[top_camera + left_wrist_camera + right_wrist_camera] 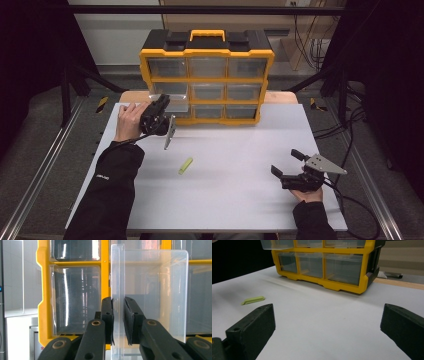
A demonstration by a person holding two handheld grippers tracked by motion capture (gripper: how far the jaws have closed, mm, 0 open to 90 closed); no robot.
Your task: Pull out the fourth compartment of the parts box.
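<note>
Jaws of our left gripper (118, 322) clamp the clear drawer's (150, 290) front lip, pulled partly from the yellow organizer (206, 75) at far left. Our right gripper (288, 163) rests near right, jaws wide apart.

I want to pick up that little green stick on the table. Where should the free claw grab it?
Probably across the middle of the green stick, by its two long sides. It is thin and lies flat on the white table, so coming straight down from above looks best. The right claw is open and would have to turn so its jaws straddle the stick's narrow width.
</note>
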